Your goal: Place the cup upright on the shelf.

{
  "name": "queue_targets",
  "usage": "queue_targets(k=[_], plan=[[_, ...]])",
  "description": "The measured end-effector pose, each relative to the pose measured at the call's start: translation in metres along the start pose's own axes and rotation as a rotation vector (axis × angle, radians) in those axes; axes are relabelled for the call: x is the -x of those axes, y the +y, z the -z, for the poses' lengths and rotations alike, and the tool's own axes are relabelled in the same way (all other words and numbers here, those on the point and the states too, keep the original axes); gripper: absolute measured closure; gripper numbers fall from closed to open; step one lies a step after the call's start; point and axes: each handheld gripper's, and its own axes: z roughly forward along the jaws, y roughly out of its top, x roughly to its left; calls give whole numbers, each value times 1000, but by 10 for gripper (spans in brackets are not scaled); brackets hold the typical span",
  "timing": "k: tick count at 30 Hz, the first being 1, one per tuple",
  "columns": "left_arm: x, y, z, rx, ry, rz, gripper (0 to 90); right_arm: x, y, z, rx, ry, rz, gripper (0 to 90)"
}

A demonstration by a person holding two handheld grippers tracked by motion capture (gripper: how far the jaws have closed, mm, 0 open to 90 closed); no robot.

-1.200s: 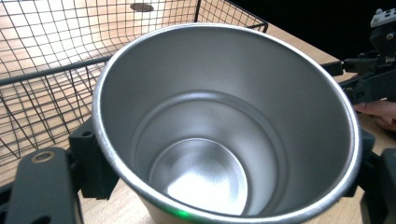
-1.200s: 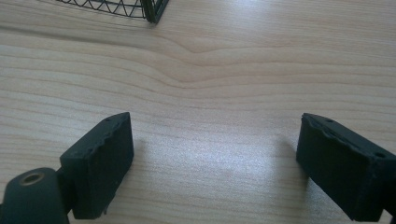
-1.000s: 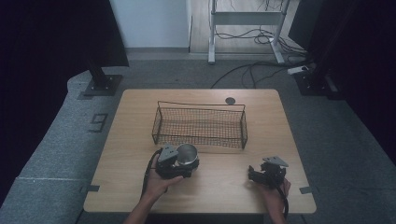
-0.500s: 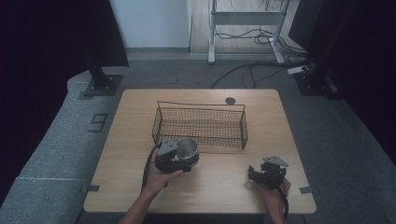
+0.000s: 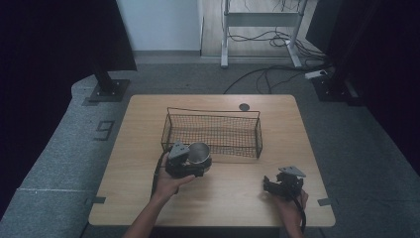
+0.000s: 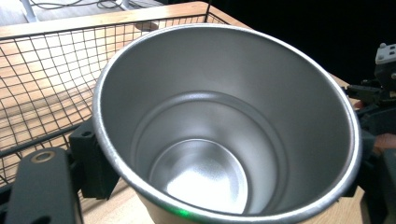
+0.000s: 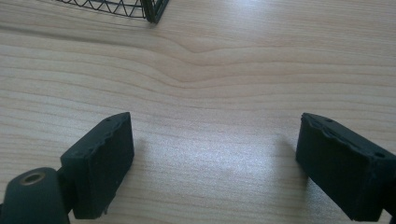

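A steel cup [image 5: 199, 150] with an open mouth sits between the jaws of my left gripper [image 5: 197, 158], just in front of the left end of the wire basket [image 5: 212, 111]. The left gripper view looks straight down into the empty cup [image 6: 219, 140], and my left gripper [image 6: 233, 161] is shut on its wall. Behind it the mesh of the basket [image 6: 42, 88] shows. My right gripper [image 5: 270, 186] rests low over the front right of the table, open. Bare wood lies between the jaws of my right gripper [image 7: 215, 158].
The wooden table [image 5: 233, 198] has bare room in front of the basket and between the two hands. A small dark round disc [image 5: 243, 106] sits near the far edge. One basket corner [image 7: 153, 11] is just ahead of the right gripper. Cables lie on the floor beyond.
My left gripper has carried the cup a little farther from the person, up to the basket's front wall. The right gripper has stayed in place.
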Motion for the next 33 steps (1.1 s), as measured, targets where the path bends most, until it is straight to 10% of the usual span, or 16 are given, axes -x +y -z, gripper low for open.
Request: queue_targets(k=[33], plan=[[-13,28,-24,-26,5,23,179,0,0,0,0,0,-2,111]])
